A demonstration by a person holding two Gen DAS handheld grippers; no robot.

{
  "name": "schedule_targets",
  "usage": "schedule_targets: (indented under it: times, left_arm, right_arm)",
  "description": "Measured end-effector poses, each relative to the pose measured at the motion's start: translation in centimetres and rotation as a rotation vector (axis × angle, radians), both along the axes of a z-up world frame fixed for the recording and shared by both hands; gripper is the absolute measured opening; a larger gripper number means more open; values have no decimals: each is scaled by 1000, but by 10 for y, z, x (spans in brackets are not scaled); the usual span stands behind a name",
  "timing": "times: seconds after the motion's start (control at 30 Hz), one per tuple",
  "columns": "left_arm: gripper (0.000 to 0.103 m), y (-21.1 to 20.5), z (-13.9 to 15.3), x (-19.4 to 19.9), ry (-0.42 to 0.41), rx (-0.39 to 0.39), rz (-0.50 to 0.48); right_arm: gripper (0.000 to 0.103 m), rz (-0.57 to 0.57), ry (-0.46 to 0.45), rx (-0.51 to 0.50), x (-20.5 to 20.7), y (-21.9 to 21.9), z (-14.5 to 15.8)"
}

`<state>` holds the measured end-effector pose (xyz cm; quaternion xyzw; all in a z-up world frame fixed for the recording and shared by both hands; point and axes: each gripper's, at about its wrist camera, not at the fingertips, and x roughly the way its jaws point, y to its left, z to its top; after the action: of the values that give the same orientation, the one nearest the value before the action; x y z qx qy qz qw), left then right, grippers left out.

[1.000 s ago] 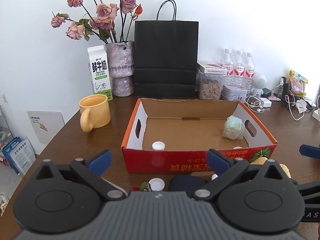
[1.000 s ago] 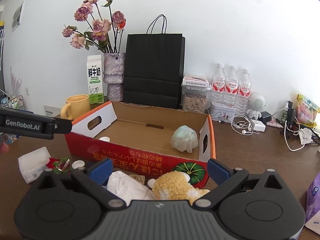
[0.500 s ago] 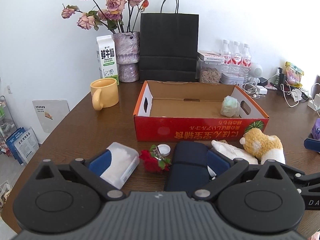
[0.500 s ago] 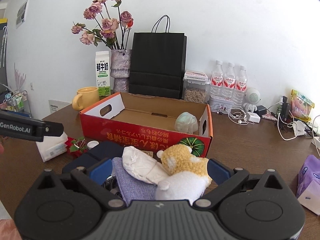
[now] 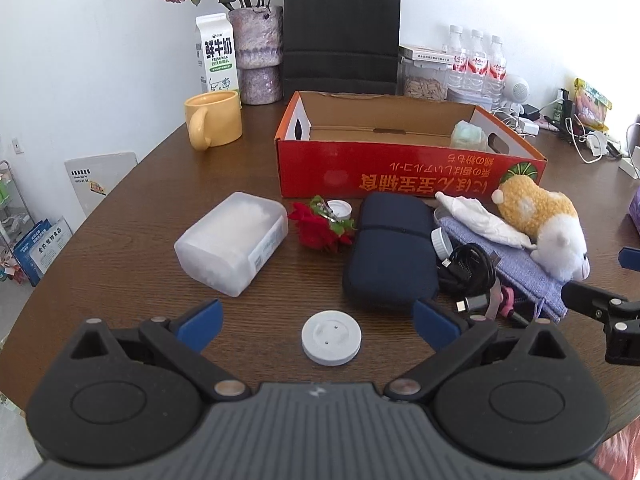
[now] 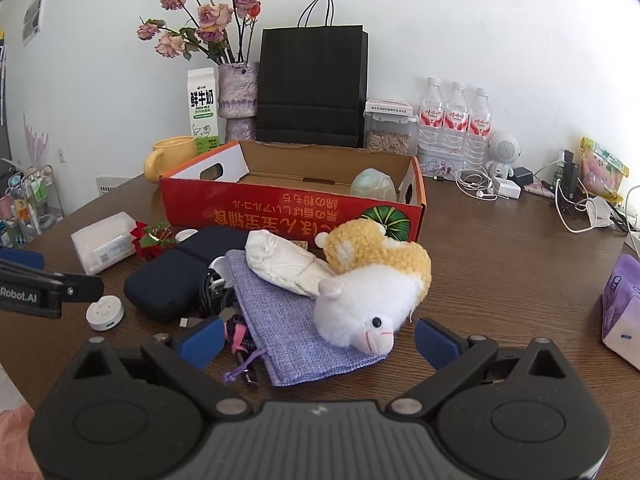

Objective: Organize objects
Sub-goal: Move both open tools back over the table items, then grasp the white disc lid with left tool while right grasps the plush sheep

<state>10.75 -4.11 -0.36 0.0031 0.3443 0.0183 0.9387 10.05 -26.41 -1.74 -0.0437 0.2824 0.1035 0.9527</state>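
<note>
Both my grippers have pulled back from the red cardboard box (image 5: 408, 168) since a second ago: then the box filled the view, now the whole clutter on the near side of it is in sight. My left gripper (image 5: 316, 318) is spread wide and holds nothing, hovering over the brown table (image 5: 120, 272) with a small white round disc (image 5: 331, 337) lying between its blue fingertips (image 5: 200, 318). My right gripper (image 6: 318, 340) is likewise spread and empty, with the white-and-tan plush toy (image 6: 372, 288) just beyond its tips.

The plush lies on a lilac cloth pouch (image 6: 296, 332), with a crumpled white bag (image 6: 284, 262) resting against it. Left of the pouch sit a coiled black cable (image 5: 468, 268) and a dark blue zip case (image 5: 390, 252), touching each other. Further left are a red flower sprig (image 5: 320, 228), a white bottle cap (image 5: 339, 209) just beside it, and a translucent plastic container (image 5: 232, 242) standing apart. Inside the box, a pale green wrapped bundle (image 6: 372, 186) sits in the far right corner.

Open tabletop lies left of the container and near the rounded table edge; on the right, bare wood runs between the plush and a purple tissue pack (image 6: 622, 308). A yellow mug (image 5: 214, 124) stands well left of the box.
</note>
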Motion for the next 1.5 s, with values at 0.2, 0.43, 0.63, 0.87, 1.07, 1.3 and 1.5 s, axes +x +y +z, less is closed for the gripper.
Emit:
schedule_targets:
  times: [0.2,0.43,0.63,0.87,1.07,1.3,1.5]
  left_arm:
    - [103,0,-11,6,26,-4,2]
    - [103,1,-24,13,65,-6,13]
    - [103,2,-33,20,92,-4,28]
    - [103,2,-40,26,116,-5,38]
    - [92,1,-39,25,101,-9,27]
    - [74,-2,-36,25,81,-8,13]
    - [50,-3,-34,24,67,-8,7]
  right_arm:
    - [101,-21,15,5,7,-7,-6]
    - [101,-35,36,9,16,-10,-15]
    - [101,-42,43,16,24,-13,-19]
    - [101,-47,45,20,34,-14,-22]
    - [101,-52,46,23,46,-14,-23]
    - [101,-73,49,27,59,-13,-27]
    - [101,-95,42,31,68,-11,-29]
